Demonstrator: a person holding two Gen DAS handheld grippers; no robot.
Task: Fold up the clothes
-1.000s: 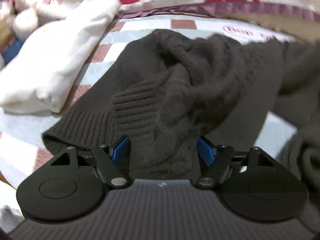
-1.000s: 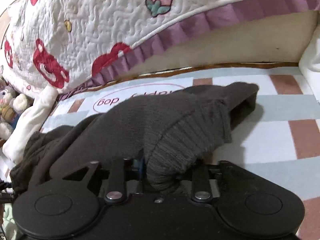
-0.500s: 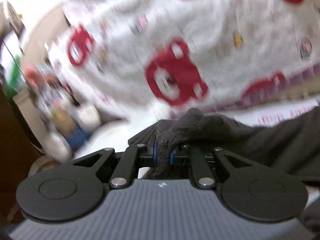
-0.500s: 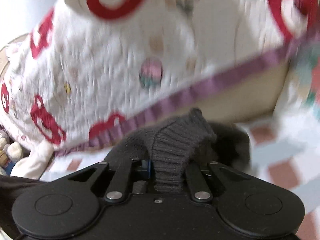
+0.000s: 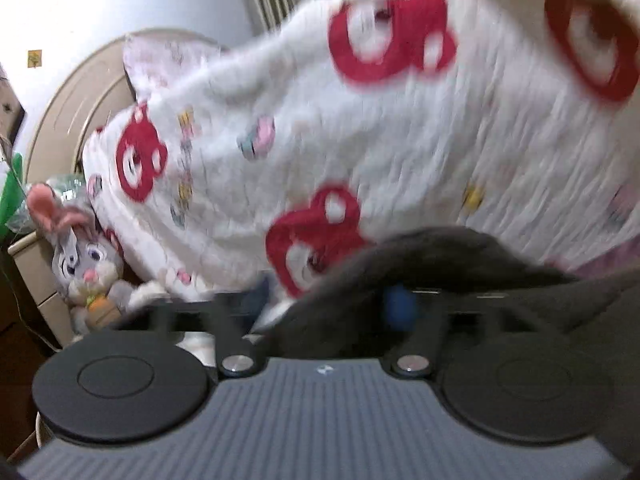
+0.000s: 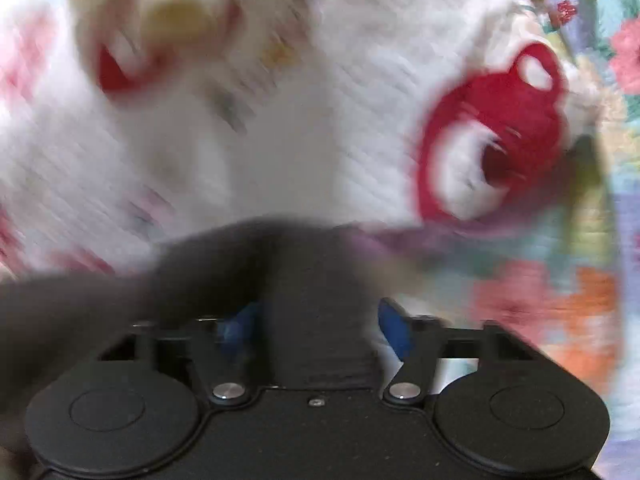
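Both grippers' fingers (image 6: 394, 326) just opened, dark sweater (image 6: 320, 320) (blurred) between.

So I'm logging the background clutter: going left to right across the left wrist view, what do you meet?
Green object at the edge → plush rabbit → white quilt with red prints → dark knit sweater, lying over the left gripper.

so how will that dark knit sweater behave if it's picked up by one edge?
Probably floppy: the sweater drapes limp over the right gripper, whose jaws have just been opening, pads clear of the ribbed hem. Likely bulky rather than slippery: the thick knit humps over the left gripper, also just opened. It would probably sag and slide off open jaws.
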